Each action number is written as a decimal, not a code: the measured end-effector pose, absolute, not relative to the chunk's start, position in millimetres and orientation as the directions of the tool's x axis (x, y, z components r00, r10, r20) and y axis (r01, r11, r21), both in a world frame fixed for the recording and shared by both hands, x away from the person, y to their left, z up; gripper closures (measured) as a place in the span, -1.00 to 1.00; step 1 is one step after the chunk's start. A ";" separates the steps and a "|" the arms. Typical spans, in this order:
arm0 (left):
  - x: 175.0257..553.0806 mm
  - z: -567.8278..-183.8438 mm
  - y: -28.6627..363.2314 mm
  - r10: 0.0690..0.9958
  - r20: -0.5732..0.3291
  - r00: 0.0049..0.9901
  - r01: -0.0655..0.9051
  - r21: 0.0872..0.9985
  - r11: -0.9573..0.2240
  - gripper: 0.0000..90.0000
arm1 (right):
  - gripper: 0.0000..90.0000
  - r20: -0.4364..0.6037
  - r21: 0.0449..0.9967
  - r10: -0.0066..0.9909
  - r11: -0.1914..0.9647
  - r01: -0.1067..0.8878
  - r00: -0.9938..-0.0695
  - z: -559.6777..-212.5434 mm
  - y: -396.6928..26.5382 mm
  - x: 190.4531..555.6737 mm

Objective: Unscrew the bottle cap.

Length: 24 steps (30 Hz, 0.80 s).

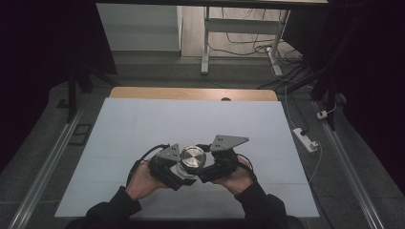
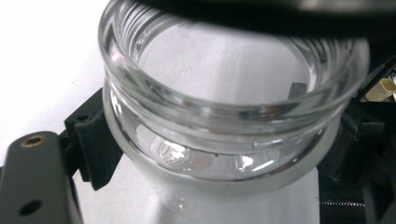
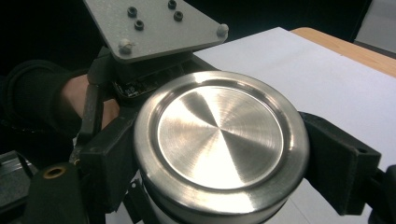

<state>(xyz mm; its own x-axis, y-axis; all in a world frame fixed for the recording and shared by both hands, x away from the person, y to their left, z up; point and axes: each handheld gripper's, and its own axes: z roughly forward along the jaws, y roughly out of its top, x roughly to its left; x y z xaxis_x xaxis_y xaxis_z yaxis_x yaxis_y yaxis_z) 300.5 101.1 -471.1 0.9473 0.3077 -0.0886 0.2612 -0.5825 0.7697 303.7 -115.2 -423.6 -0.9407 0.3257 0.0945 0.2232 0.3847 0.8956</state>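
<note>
From above, your left gripper (image 1: pixel 177 172) and right gripper (image 1: pixel 206 168) meet just over the near part of the table (image 1: pixel 143 124), with the jar (image 1: pixel 185 172) and its lid (image 1: pixel 193 157) between them.

In the left gripper view, your jaws are clamped on the jar (image 2: pixel 224 140) just below its threaded neck; the dark underside of the lid (image 2: pixel 261 11) lies just above the rim.

In the right gripper view, your jaws grip the lid (image 3: pixel 219 140) on both sides; your left gripper (image 3: pixel 140 56) sits just behind it.
</note>
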 end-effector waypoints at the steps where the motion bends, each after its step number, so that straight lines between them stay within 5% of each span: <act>1: 300.7 -471.3 101.5 0.317 -0.093 0.944 0.270 0.772 -0.576 -0.65 | -0.59 0.094 0.896 0.326 0.385 0.223 -0.941 -423.6 -115.2 303.7; 24: 310.7 -474.8 112.6 0.409 -0.085 0.908 0.317 0.777 -0.544 -0.65 | -0.59 0.056 0.900 0.358 0.385 0.203 -0.932 -413.3 -123.3 294.4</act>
<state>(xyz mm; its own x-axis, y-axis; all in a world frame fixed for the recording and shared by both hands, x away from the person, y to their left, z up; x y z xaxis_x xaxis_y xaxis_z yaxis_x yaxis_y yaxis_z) 310.7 112.6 -474.8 0.9085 0.4092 -0.0849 0.3175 -0.5436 0.7770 294.4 -123.3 -413.3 -0.9320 0.3581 0.0564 0.2026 0.3853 0.9003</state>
